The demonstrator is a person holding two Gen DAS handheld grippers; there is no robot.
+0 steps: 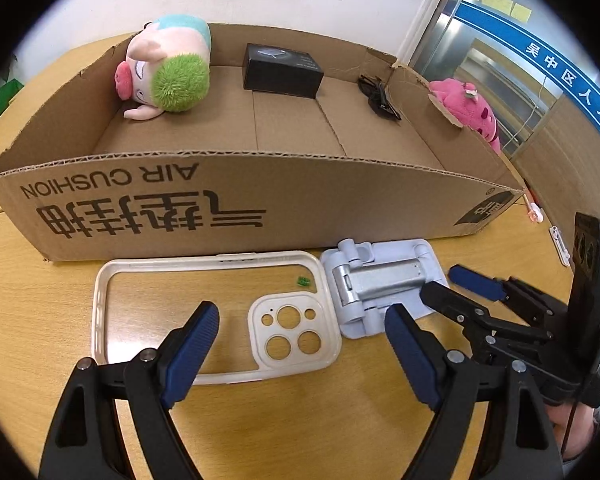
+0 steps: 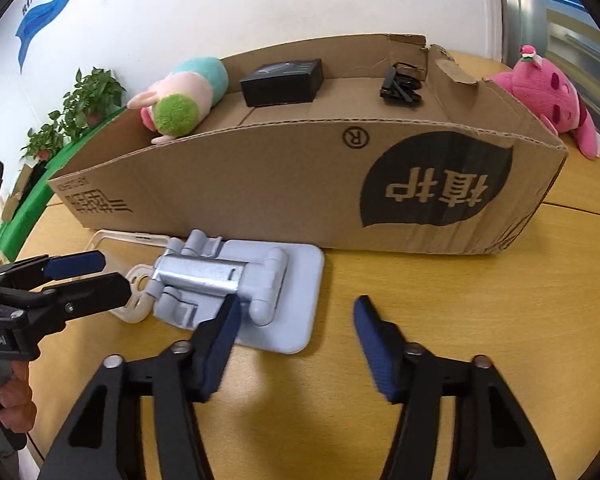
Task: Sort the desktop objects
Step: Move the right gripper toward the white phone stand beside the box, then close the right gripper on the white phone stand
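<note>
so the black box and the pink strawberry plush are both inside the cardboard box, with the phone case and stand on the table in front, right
Not quite. The pink strawberry plush lies outside the cardboard box, on the table past its end wall, as the right wrist view shows. The black box is inside, and the phone case and stand do lie on the table in front.

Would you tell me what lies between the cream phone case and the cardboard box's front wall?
Only a bare strip of the wooden table separates the cream phone case from the cardboard box, seen in the left wrist view.
</note>
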